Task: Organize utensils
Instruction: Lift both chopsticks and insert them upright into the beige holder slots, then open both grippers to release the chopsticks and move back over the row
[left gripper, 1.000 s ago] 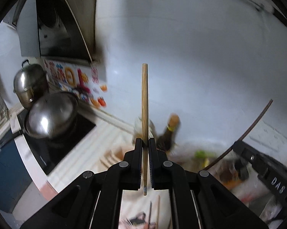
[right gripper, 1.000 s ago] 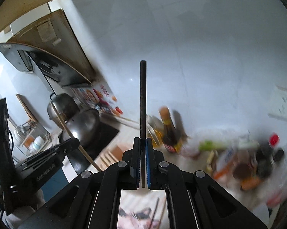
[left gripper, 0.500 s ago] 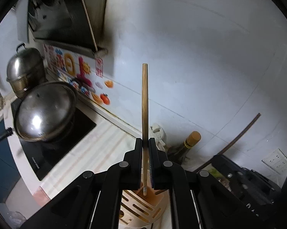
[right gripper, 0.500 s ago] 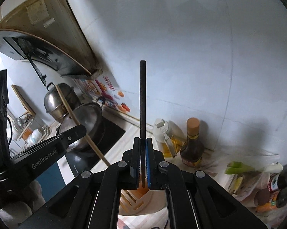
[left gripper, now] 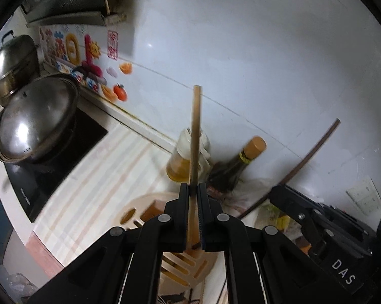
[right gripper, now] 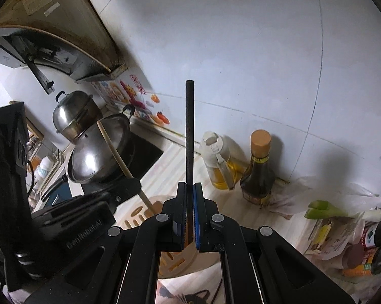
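My left gripper [left gripper: 193, 190] is shut on a light wooden chopstick [left gripper: 195, 136] that stands upright past its fingertips. My right gripper [right gripper: 189, 188] is shut on a dark chopstick [right gripper: 189, 131], also upright. Just below both grippers sits a round beige utensil holder [left gripper: 139, 210] with slotted openings, seen in the right wrist view as the same holder [right gripper: 139, 210]. The lower ends of both chopsticks hang over its top. In the right wrist view the left gripper [right gripper: 129, 185] and its wooden chopstick [right gripper: 114, 149] show at left; in the left wrist view the right gripper [left gripper: 276, 192] carries the dark chopstick [left gripper: 314, 149] at right.
An oil dispenser [right gripper: 219, 162] and a dark sauce bottle [right gripper: 258, 169] stand against the white tiled wall. A lidded wok [left gripper: 35, 119] sits on the black cooktop [left gripper: 58, 157], a steel pot [left gripper: 10, 63] behind. Bags, green onion [right gripper: 324, 210] and jars [right gripper: 367, 250] crowd the right.
Both grippers came down and forward over the counter, each still holding its chopstick. The beige holder now lies directly beneath the fingertips, and the bottles appear closer.
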Demonstrator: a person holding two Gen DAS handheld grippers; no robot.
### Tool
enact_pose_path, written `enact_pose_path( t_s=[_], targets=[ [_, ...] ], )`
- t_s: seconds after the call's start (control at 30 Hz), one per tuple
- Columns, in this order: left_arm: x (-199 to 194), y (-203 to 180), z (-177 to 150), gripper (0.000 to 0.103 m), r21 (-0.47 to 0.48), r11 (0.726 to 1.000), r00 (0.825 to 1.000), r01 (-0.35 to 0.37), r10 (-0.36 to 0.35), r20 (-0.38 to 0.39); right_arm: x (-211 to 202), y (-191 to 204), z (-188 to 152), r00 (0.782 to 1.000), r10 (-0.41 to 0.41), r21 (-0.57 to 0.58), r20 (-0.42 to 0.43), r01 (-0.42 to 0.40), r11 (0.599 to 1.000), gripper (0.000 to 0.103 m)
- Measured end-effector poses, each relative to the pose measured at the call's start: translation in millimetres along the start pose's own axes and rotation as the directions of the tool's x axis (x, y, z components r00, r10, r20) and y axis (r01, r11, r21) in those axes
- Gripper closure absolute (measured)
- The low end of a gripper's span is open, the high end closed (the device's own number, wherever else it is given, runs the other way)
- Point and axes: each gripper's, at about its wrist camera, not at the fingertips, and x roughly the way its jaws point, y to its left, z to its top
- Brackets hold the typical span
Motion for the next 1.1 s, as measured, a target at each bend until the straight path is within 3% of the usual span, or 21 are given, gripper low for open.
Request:
enact_pose_path(
  t_s=[0.17, 0.2, 0.23, 0.27, 0.3, 0.37, 0.43, 0.5, 0.57, 0.67, 0.77, 0.93, 1.1],
  targets=[
    [-10, 1, -8, 0.094, -0.024, 0.999, 0.998, 0.046, -0.047, -0.039, 4, 1, -4, 0.997, 0.016, -0.001, -0.071, -0.016, 1.000, 0.096],
    [-17, 1, -9, 0.089, -0.018, 0.999, 0.999, 0.031, -0.031, -0.027, 2, -1, -5, 0.997, 0.022, 0.012, -0.078, -0.021, 1.000, 0.092],
    [-22, 2, -10, 0.083, -0.014, 1.000, 1.000, 0.015, -0.015, -0.017, -1, -5, -6, 0.997, 0.027, 0.030, -0.078, -0.025, 0.999, 0.079],
    [-28, 2, -11, 0.068, -0.008, 1.000, 1.000, 0.005, -0.005, -0.004, -5, -7, -7, 0.997, 0.034, 0.043, -0.074, -0.031, 0.999, 0.073],
    [-35, 3, -13, 0.047, -0.005, 1.000, 1.000, -0.008, 0.009, 0.013, -10, -10, -9, 0.997, 0.037, 0.058, -0.063, -0.033, 0.998, 0.064],
    [-51, 8, -19, 0.034, -0.010, 0.999, 0.997, -0.037, 0.038, 0.061, -22, -14, -12, 0.999, 0.025, 0.074, -0.047, -0.022, 0.997, 0.062],
    [-64, 11, -26, 0.032, -0.002, 0.997, 0.993, -0.073, 0.072, 0.093, -35, -18, -19, 0.999, 0.007, 0.087, -0.031, -0.004, 0.996, 0.057],
    [-74, 16, -37, 0.010, -0.005, 0.994, 0.987, -0.108, 0.107, 0.116, -48, -22, -28, 1.000, -0.017, 0.106, -0.015, 0.018, 0.994, 0.044],
    [-81, 23, -50, 0.000, -0.015, 0.993, 0.983, -0.115, 0.116, 0.141, -60, -25, -40, 0.998, -0.055, 0.115, 0.001, 0.055, 0.992, 0.034],
    [-86, 27, -73, 0.000, -0.004, 0.984, 0.970, -0.180, 0.179, 0.164, -78, -31, -66, 0.995, -0.094, 0.155, 0.030, 0.088, 0.984, 0.019],
    [-86, 28, -101, 0.000, 0.013, 0.980, 0.968, -0.197, 0.192, 0.163, -93, -40, -102, 0.989, -0.136, 0.201, 0.061, 0.122, 0.972, 0.002],
    [-74, 27, -146, 0.000, 0.060, 0.979, 0.975, -0.197, 0.189, 0.121, -106, -59, -165, 0.962, -0.264, 0.268, 0.070, 0.237, 0.934, 0.001],
    [-51, 20, -187, 0.000, 0.116, 0.975, 0.982, -0.188, 0.183, 0.052, -101, -83, -218, 0.948, -0.317, 0.324, -0.022, 0.307, 0.895, 0.001]
  ],
)
